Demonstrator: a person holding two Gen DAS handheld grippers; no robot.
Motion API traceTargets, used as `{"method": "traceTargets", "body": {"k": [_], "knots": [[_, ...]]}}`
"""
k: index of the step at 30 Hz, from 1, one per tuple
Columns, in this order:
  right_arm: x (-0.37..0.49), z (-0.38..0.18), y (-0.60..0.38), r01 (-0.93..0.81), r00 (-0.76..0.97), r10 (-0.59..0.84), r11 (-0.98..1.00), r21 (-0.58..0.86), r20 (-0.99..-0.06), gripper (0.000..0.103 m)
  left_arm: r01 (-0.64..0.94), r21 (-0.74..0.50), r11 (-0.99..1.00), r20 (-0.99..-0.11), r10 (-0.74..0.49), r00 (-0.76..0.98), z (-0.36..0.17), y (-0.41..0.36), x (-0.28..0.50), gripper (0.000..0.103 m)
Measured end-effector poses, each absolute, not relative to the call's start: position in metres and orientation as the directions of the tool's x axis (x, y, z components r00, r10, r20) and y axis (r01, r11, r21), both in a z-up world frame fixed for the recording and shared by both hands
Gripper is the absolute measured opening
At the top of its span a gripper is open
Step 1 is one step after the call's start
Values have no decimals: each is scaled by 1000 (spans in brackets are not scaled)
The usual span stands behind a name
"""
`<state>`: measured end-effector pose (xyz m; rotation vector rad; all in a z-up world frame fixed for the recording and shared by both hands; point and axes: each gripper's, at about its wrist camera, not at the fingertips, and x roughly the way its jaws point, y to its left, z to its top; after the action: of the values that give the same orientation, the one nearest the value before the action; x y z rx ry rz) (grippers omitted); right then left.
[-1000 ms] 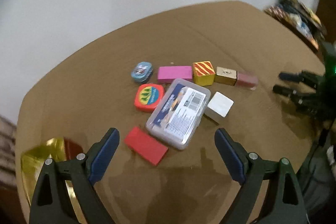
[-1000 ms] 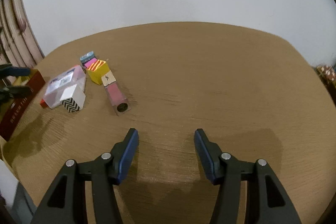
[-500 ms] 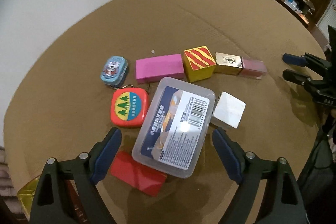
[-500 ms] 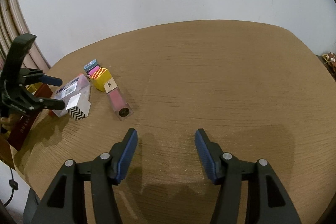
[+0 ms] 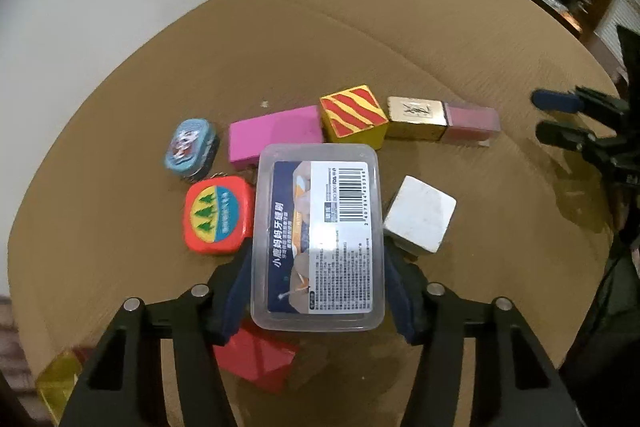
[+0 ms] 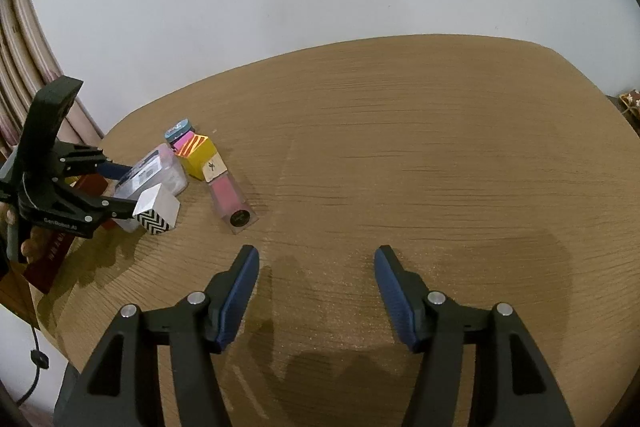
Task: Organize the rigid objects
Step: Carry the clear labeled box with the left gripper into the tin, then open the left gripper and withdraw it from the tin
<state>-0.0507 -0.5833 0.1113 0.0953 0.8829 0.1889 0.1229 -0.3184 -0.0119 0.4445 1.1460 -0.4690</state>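
While the right tool [image 6: 316,291] is hanging spread and empty, the left tool [image 5: 318,291] is clasping the clear plastic box [image 5: 318,235] amid blocks still lying jumbled on the worktop [image 5: 400,47], sorting barely begun.

Wooden table [image 6: 400,147] carries blocks, tins, perhaps a red box [image 5: 256,363].

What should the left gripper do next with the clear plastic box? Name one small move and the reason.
Probably close the left gripper on the clear plastic box. Its blue pads already flank the box's long sides, though whether they touch is unclear. The white cube and red tin sit close beside the box, so squeeze before lifting.
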Motion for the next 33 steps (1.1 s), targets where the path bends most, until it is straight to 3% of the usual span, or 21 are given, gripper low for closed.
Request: {"method": "traceTargets", "body": {"k": [8,14,18,22,27,33], "knots": [[-49,112,-589,-122,618,203,979,162,-759,62,349,125,929,-865,-70,497,39,-298,74,55],[-50,113,-585,-124,615,187,982,140,-766,63,99,29,995,-855,-27,518,80,-210,28,55],[-50,113,-581,-125,614,172,985,120,-770,63,-95,43,995,-892,81,445,69,-132,9,55],[-49,112,-576,-127,613,158,987,102,-774,64,-245,10,970,-933,97,346,41,-81,3,55],[-47,110,-569,-135,609,141,988,73,-780,66,-275,2,961,-937,98,336,19,-66,5,55],[-46,107,-562,-146,604,123,988,43,-787,69,-270,78,960,-929,168,329,9,-69,13,55]]}}
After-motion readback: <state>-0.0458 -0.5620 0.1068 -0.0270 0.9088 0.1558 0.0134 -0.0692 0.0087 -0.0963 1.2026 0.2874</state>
